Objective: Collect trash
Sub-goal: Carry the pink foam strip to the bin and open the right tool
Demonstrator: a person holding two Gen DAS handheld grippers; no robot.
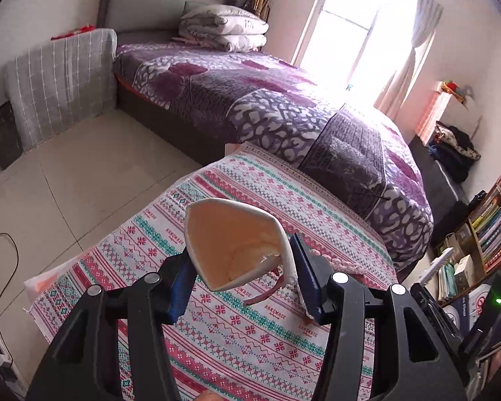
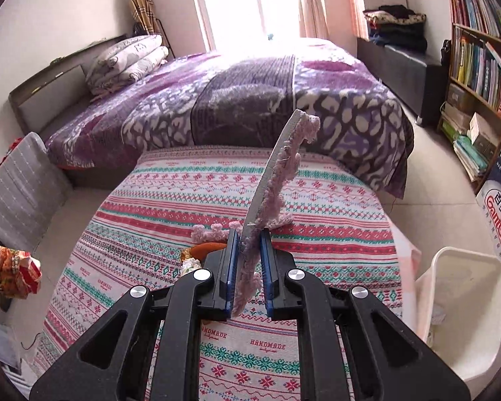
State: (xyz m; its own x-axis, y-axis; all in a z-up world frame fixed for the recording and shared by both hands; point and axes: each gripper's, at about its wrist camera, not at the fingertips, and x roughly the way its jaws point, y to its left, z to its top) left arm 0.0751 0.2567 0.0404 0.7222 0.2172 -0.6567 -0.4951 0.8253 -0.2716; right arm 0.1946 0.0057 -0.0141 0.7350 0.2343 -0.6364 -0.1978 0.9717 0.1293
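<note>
The right gripper (image 2: 247,260) is pinching a flat grey strip with pink fluffy trim (image 2: 277,170), its jaws pressed nearly together on the lower part of it. The left gripper (image 1: 240,267) holds a crushed paper cup (image 1: 237,244) between jaws set fairly wide, the cup squashed into a rough triangle between them. Both pieces are lifted above the patterned tablecloth (image 2: 334,220), which covers a table standing against the foot of the bed (image 2: 250,100).

The strip's long axis runs up and away from the right gripper, leaning a little to the right, its free end high over the cloth; the short lower end hangs down between the fingers. The cup's axis lies roughly along the left gripper's fingers, with the open mouth facing back toward the camera and the base pointing away.

What could go wrong: the strip is held low down, so most of its length is unsupported (it looks soft on the pink side), and a quick swing toward the white bin (image 2: 467,317) at the right could make it flop or pivot out of the pinch. The cup's creased wall may keep buckling and slip free if the squeeze eases. More bits lie on the cloth near the right fingers, an orange scrap (image 2: 210,247) among them, and a low pass could sweep them onto the floor
</note>
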